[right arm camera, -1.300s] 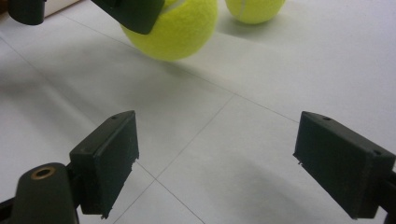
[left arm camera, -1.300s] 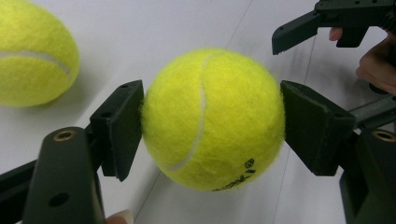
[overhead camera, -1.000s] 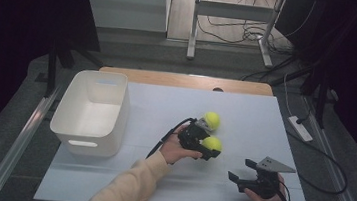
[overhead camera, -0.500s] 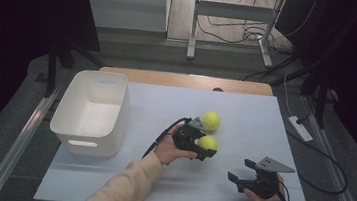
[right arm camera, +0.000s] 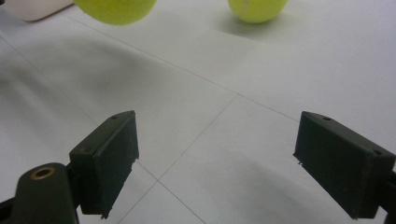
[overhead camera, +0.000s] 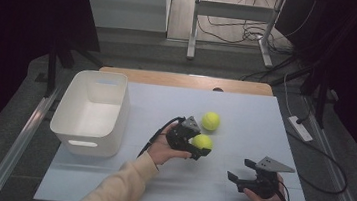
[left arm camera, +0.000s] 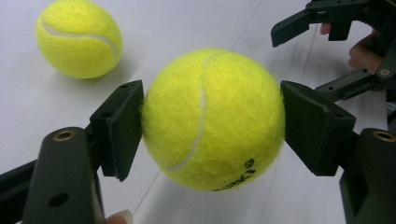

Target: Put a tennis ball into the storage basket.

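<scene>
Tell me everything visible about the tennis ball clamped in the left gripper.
The held tennis ball is bright yellow-green with fuzzy felt, a curving white seam across its front and small dark printed lettering low on one side. It looks intact and round. The left gripper is shut on it, one black pad pressed against each side. In the left gripper view it appears lifted off the white table. A second tennis ball lies apart from it, farther back. Nothing else touches it.

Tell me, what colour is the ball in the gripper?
Bright yellow-green with a white seam; the left gripper view shows it best.
</scene>
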{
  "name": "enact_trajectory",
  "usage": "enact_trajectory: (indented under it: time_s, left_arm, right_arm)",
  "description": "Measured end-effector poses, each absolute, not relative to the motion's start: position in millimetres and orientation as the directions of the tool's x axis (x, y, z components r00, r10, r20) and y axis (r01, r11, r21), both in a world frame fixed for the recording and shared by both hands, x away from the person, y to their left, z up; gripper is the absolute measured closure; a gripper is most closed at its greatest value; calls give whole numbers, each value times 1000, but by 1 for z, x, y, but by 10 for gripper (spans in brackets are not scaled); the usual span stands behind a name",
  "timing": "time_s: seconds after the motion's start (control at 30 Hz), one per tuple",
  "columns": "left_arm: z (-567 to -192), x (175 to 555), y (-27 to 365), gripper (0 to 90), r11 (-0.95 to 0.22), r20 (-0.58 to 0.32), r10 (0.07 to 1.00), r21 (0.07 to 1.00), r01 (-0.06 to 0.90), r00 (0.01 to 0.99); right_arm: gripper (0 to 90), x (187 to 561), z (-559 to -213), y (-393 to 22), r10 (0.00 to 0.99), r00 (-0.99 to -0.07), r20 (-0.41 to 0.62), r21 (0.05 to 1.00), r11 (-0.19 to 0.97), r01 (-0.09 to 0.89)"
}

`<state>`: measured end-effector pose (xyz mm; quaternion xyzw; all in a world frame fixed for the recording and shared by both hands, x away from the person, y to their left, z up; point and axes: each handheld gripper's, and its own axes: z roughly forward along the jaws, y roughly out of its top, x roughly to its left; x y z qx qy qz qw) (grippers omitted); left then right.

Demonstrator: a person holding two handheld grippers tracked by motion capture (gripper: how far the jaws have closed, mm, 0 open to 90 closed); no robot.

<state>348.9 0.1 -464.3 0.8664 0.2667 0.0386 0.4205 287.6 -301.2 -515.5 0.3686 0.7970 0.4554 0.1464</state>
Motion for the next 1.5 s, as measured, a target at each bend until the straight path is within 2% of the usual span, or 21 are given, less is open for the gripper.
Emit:
enact_trajectory:
  time_s: [1.07,1.5]
  left_arm:
    - [-437,335,67,265,-401,-125,601,807,433,789]
    - [-430,332,81,265,-362,-113,642,827,430,759]
  right_arm:
    - [133,286,-513,-296,715,-690,112,840,303,451]
    - [134,286,-514,-297,717,-688,112,839,303,452]
